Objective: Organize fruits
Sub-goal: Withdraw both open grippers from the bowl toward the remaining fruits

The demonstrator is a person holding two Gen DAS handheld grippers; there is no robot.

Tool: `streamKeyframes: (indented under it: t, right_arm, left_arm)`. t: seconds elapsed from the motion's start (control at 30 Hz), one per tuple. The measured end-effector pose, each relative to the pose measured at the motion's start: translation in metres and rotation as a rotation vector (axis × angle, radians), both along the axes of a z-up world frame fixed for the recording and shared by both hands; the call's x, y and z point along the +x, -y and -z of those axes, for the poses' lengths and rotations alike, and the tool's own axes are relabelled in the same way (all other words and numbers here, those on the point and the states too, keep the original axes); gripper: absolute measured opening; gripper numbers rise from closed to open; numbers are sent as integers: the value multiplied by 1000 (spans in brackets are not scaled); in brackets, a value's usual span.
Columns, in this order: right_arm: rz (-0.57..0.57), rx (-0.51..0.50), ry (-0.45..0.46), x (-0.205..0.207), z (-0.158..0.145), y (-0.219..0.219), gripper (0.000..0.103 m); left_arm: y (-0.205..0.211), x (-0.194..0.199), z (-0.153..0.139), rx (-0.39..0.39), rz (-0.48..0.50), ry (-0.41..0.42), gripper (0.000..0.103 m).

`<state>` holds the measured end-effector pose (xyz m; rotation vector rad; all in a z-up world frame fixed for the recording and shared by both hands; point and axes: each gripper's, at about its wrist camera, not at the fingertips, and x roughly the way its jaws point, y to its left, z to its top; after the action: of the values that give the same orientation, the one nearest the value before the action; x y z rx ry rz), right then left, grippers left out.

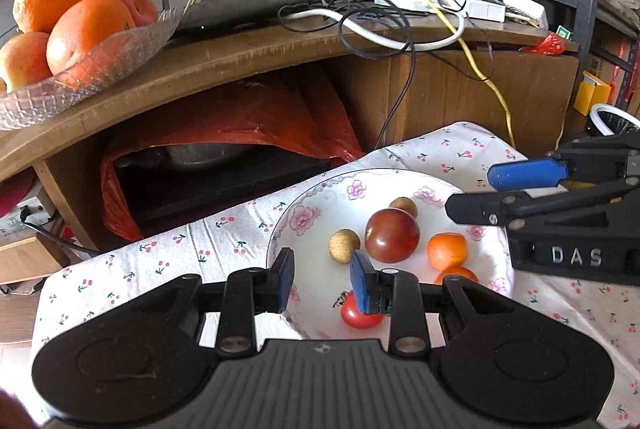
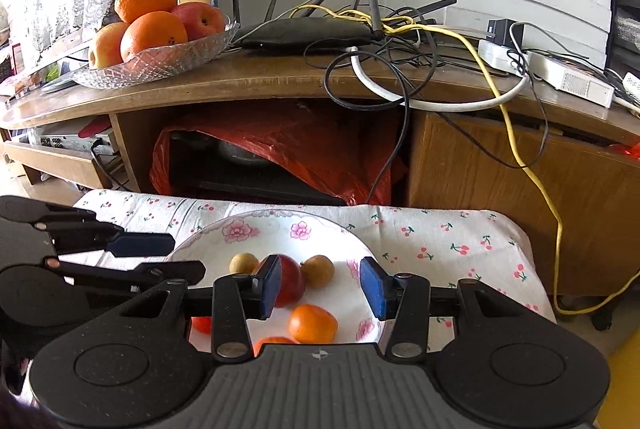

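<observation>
The left claw [image 1: 322,279] is hovering over the near rim of the white floral plate [image 1: 320,197], its blue-padded fingers spread apart and gripping nothing. Its right finger is hiding part of a small red tomato [image 1: 354,315], so only the fruit's glossy lower curve is showing. The right claw [image 2: 322,285] is likewise standing wide open and empty above the same plate [image 2: 280,225], with its left pad covering one side of the dark red plum [image 2: 290,279].

On the plate, the smooth round plum [image 1: 392,235] is sitting in the middle, flanked by two small tan, rough-skinned fruits [image 1: 344,245] that are possibly longans. A dimpled tangerine [image 1: 447,249] is lying to its right, and a second orange fruit [image 1: 456,275] behind it is cut off by the claw body. The plate is resting on a cherry-print cloth [image 1: 160,253] draping the tabletop.

Farther back, a crumpled red plastic bag [image 1: 256,117] is half covering something dark in the cabinet's open shelf. On the wooden cabinet top [image 1: 240,57], a cut-glass dish [image 1: 100,57] is holding oranges [image 1: 90,33] and apples, beside a black router [image 1: 240,13] tangled in cables.
</observation>
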<state>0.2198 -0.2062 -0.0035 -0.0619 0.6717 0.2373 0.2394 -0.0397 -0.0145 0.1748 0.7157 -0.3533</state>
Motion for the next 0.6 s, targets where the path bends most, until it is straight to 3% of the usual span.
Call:
streamKeyframes:
  t: [0.6]
  right_arm:
    - [-90,-25,-55,-58,1,-23,40]
  left_arm:
    - [-7,-49,-10,58,55,-12,41]
